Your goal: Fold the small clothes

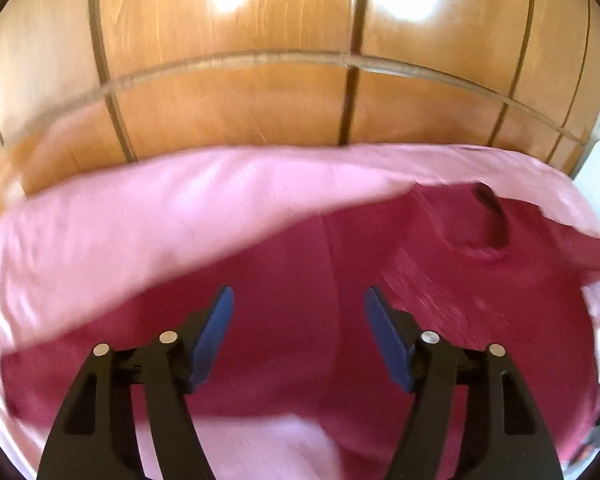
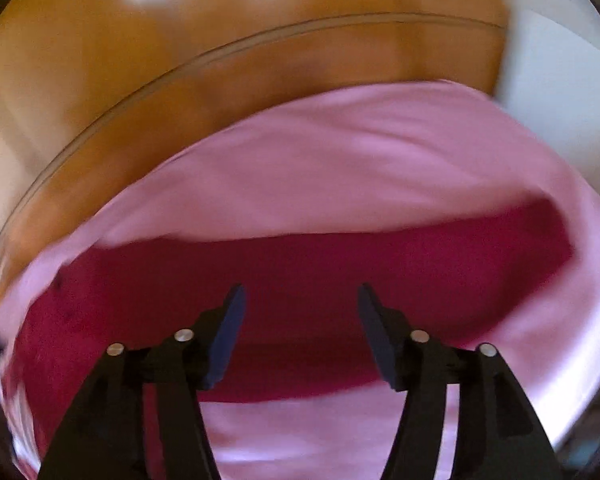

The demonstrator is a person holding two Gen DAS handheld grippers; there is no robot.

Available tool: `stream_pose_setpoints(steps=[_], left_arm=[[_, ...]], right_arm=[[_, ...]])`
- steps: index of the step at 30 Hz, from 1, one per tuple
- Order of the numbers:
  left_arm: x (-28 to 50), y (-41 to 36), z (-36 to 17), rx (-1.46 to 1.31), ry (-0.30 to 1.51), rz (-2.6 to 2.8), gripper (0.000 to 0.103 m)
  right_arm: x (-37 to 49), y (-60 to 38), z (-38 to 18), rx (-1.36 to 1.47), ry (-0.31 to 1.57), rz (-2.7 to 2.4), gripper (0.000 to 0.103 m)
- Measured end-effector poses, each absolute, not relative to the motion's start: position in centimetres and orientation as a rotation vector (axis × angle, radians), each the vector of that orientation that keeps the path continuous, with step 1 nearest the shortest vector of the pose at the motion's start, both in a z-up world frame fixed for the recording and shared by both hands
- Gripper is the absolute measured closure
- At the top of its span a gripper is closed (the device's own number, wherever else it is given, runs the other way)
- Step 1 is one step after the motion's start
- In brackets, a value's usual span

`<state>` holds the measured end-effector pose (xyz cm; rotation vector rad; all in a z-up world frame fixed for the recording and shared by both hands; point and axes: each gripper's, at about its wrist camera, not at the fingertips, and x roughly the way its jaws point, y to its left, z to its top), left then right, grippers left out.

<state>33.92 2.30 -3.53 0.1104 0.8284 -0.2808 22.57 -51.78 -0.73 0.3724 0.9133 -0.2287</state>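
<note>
glossy wood table (image 1: 236, 92) carries pink cloth (image 1: 140, 216) with dark red garment (image 1: 292, 272) spread on it toward near edge, left gripper (image 1: 299, 312) and right gripper (image 2: 300, 312) both wide open, empty, above it; soft, limp, pinch hem or corner.

This is looking like a home bedroom. A pink sheet (image 1: 148, 216) is covering what seems to be a bed, with a dark red garment (image 1: 300, 264) lying on it. Just behind the bed, glossy wooden panels (image 1: 236, 92), like wardrobe doors, are reflecting light. Beside them, a white wall (image 2: 560, 92) is showing.
</note>
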Motion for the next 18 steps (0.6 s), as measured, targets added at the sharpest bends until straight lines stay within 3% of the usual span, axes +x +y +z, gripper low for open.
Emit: stream_pose_setpoints(steps=[4,15,16,17,18], left_arm=[[37.9,1.8,-4.3,0.149,0.857,-0.315,0.035],[43.8,1.0,-9.4,0.207,0.976,-0.466,0.037],[43.9,1.1,-9.6,0.191,0.978,-0.486,0.043],[43.9,1.3,-9.6,0.150,0.986,-0.534,0.062],[43.7,1.4,-9.6,0.132,0.984,-0.552,0.077]], right_arm=[[29.3,-43.9,-1.2,0.269,0.973,0.022,0.034],[42.5,-35.1,-5.4,0.068,1.138,0.194,0.034],[42.9,-35.0,-5.8,0.053,1.162,0.211,0.036],[43.5,-34.7,-6.0,0.028,1.182,0.223,0.041],[43.8,-34.3,-6.6,-0.010,1.205,0.229,0.058]])
